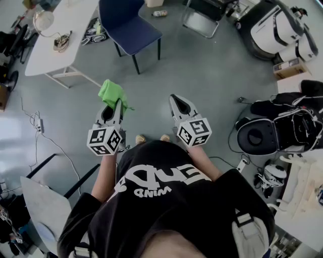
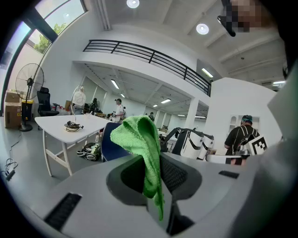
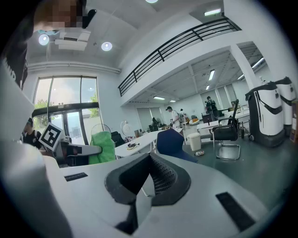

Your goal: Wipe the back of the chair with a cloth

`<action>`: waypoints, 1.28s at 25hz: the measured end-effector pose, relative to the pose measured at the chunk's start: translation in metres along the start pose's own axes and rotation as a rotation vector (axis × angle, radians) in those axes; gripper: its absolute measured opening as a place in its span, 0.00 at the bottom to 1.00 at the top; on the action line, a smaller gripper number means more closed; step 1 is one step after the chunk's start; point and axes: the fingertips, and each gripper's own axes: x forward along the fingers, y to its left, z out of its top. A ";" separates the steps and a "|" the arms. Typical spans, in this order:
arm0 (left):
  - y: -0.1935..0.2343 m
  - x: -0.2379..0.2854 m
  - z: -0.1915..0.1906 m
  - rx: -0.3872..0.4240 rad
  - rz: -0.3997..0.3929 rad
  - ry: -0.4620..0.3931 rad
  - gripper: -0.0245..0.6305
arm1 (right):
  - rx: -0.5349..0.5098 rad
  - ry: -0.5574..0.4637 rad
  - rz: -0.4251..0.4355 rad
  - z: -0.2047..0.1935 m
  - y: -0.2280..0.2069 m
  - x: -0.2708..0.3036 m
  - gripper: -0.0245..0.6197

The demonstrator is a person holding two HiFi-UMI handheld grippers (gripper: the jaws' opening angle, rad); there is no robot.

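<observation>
Currently approach step: blue chair [image 1: 132,30] well ahead of both grippers, unwiped. Left gripper [image 1: 118,104] pinching green cloth [image 1: 112,92], bunched above jaws. Right gripper [image 1: 174,99] pressed together, empty. Next: carry cloth forward to chair back.

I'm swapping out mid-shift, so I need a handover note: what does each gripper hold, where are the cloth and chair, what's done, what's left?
Left gripper: shut on the green cloth, bunched above the jaws.
Right gripper: jaws together, empty.
Blue chair: ahead across the floor, beside the white table, clear of both grippers.
Done: cloth in hand.
Left: walk up and wipe the chair's back.
</observation>
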 end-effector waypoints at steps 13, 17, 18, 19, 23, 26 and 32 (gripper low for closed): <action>0.024 -0.008 0.004 0.014 0.001 0.006 0.15 | 0.013 -0.020 -0.021 0.000 0.020 0.015 0.03; 0.039 -0.013 0.001 0.016 -0.010 0.013 0.15 | 0.002 -0.033 -0.047 -0.003 0.027 0.015 0.03; 0.041 -0.014 0.001 0.017 -0.012 0.015 0.15 | 0.000 -0.033 -0.060 -0.004 0.026 0.014 0.03; 0.044 -0.013 0.002 0.019 -0.014 0.016 0.15 | 0.002 -0.034 -0.074 -0.005 0.025 0.013 0.03; 0.056 -0.010 0.006 0.020 -0.022 0.020 0.15 | 0.024 -0.030 -0.108 -0.009 0.025 0.016 0.03; 0.061 -0.001 0.010 0.032 -0.029 0.021 0.15 | 0.027 -0.033 -0.129 -0.010 0.019 0.024 0.03; 0.067 0.028 0.017 0.043 -0.039 0.022 0.15 | 0.021 -0.051 -0.140 -0.001 0.000 0.049 0.03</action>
